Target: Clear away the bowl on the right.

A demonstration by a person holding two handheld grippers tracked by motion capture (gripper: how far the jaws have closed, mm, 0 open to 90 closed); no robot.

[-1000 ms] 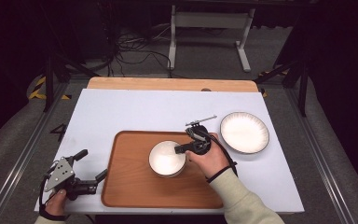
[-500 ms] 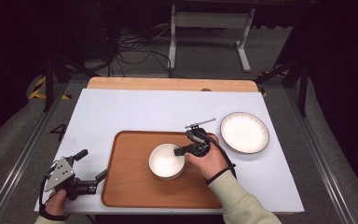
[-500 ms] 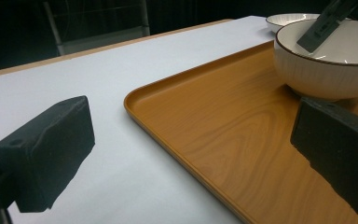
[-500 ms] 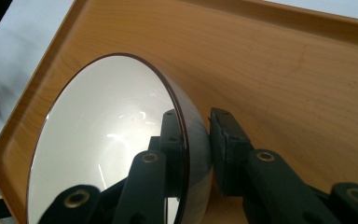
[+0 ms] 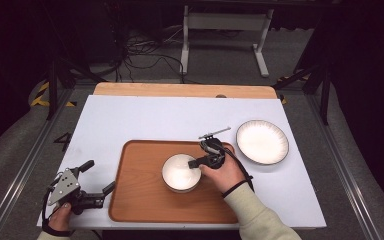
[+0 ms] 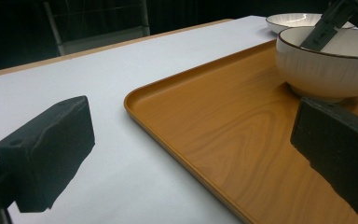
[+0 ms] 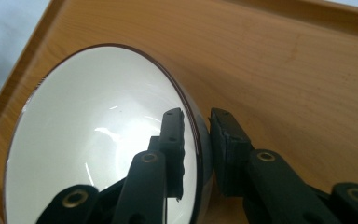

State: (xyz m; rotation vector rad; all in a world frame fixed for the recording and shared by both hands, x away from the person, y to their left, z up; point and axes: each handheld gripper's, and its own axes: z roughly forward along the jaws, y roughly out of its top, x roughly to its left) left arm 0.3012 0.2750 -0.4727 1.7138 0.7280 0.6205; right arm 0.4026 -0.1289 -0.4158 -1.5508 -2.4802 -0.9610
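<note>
While clamped on bowl (image 7: 98, 140) rim | right tongs (image 7: 196, 135) nearly together | left tongs (image 6: 191, 154) spread, empty

white ribbed bowl (image 5: 180, 172) (dark rim), wood-grain brown tray (image 5: 140, 195), white table (image 5: 145, 120)

The table (image 5: 145, 120) bears one wooden tray (image 5: 145, 200), one white bowl (image 5: 181, 172) and one white plate (image 5: 262, 142). Two grippers are present: the left gripper (image 5: 96, 179) and the right gripper (image 5: 196, 164).
</note>
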